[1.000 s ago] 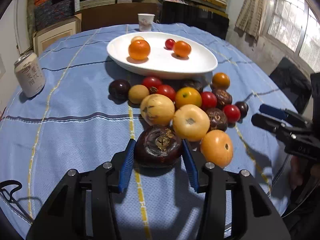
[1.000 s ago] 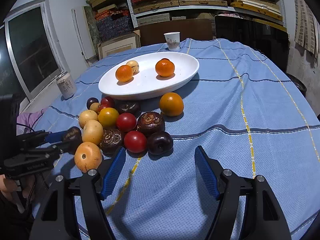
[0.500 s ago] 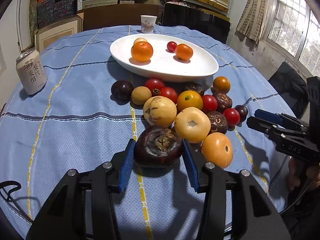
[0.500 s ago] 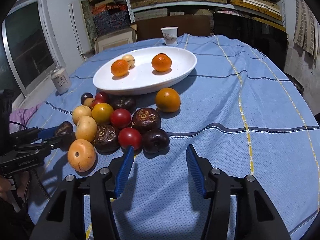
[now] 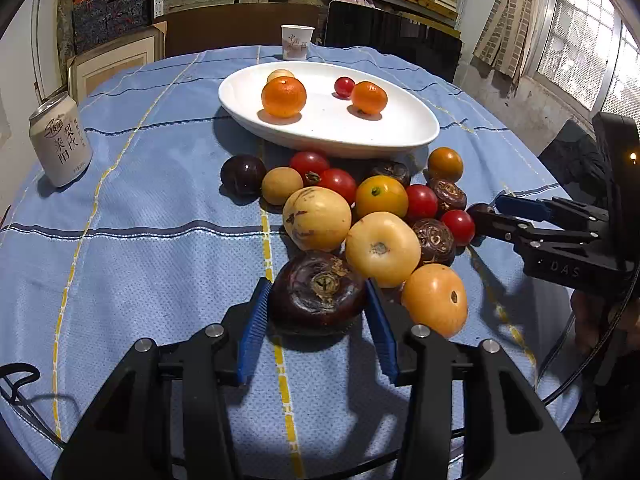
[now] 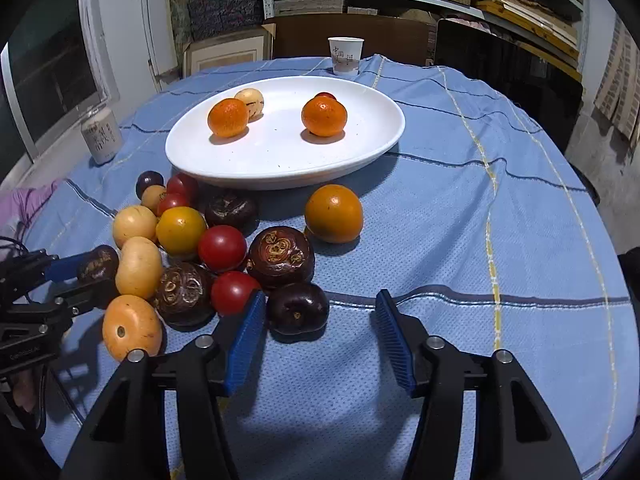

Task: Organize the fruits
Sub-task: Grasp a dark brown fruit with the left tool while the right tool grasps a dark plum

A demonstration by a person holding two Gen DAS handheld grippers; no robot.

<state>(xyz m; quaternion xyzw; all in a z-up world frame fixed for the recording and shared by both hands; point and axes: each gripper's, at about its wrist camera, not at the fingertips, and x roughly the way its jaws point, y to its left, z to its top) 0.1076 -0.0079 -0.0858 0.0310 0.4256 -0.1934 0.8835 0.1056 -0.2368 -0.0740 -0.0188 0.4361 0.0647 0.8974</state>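
Note:
A pile of fruits lies on the blue cloth in front of a white oval plate that holds two oranges, a pale fruit and a small red one. My left gripper is shut on a large dark purple fruit at the near edge of the pile; it also shows in the right wrist view. My right gripper is open, low over the cloth, with a small dark plum just inside its left finger. The right gripper shows in the left wrist view beside a small dark fruit.
A drink can stands at the table's left. A paper cup stands at the far edge. A lone orange fruit lies right of the pile. Shelves and boxes are behind the table.
My right gripper has moved forward toward the pile, so the dark plum now sits by its left finger. My left gripper stays shut on the dark purple fruit and has moved slightly.

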